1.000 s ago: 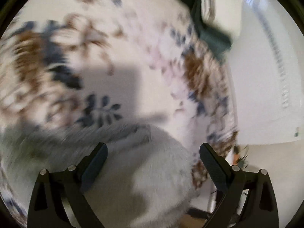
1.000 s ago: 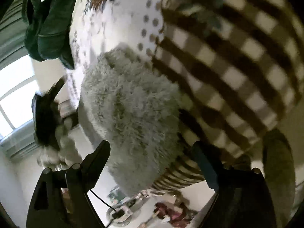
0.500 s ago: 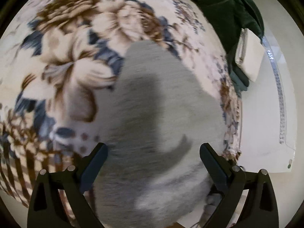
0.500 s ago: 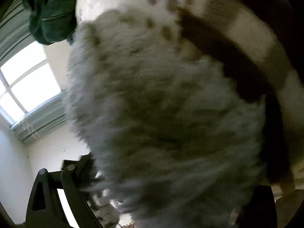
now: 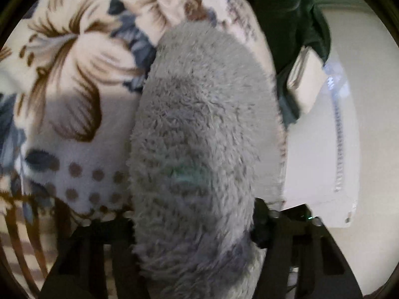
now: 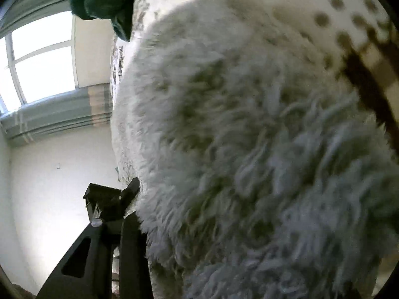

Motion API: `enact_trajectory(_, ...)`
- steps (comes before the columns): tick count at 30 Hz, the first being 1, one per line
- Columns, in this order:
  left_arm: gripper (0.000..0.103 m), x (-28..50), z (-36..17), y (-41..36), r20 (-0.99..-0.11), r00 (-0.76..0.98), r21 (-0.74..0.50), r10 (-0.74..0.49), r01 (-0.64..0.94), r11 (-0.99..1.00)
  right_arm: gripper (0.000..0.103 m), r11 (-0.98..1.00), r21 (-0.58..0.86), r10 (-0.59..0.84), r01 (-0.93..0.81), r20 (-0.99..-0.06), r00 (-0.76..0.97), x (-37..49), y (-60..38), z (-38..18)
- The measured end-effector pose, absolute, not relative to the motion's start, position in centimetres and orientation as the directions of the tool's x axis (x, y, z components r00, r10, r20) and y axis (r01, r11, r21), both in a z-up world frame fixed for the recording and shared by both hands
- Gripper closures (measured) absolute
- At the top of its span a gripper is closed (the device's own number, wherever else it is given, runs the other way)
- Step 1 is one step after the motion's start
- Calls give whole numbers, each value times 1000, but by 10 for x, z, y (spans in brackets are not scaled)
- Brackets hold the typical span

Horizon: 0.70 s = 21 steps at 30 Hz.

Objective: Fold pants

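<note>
- i've got the pants [image 5: 199, 134], a thick grey fleece bundle, lying on the blanket [image 5: 74, 79] near its edge, with the floor just past it on one side.
- left claw [image 5: 192, 224]: jaws are closing, and the fleece fills the whole gap between them. both fingers are sunk against the pile, so i read it as a grip on the near end of the pants.
- right claw [image 6: 224, 224]: also closing. only one finger [image 6: 129, 189] shows, pressed at the fleece edge; the other is buried behind the pile. fleece crowds the lens, so it looks like a hold on the pants too.
- progress, as i judge it: the pants already look bunched into a compact, rounded bundle rather than spread flat, so at least one fold seems done. i can't see legs or waistband, so i can't tell how many.
- what's left, i think: lift this end with both claws, carry it over, lay it down, then smooth it.
- the green cloth [image 5: 286, 12] at the far end of the blanket is well apart from the pants.
</note>
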State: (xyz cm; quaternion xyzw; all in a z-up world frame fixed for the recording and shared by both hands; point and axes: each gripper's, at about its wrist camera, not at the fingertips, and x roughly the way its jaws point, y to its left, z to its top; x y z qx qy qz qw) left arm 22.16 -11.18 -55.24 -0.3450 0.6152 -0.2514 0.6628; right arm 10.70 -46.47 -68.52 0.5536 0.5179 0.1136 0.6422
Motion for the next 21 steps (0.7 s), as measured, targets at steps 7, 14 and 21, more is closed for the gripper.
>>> enact_trajectory(7, 52, 239, -496, -99, -592, 188, -805, -784, -80, 588, 64, 400, 842, 705, 361, -534, 466, 122, -431, -614)
enact_trajectory(14, 52, 337, -451, -56, -522, 295, -840, -800, -16, 542, 64, 461, 850, 691, 256, -525, 498, 227, -394, -546)
enact_trajectory(21, 52, 497, -433, 33, -480, 366, -841, -797, 64, 536, 64, 486, 856, 667, 178, -495, 557, 415, -298, -523)
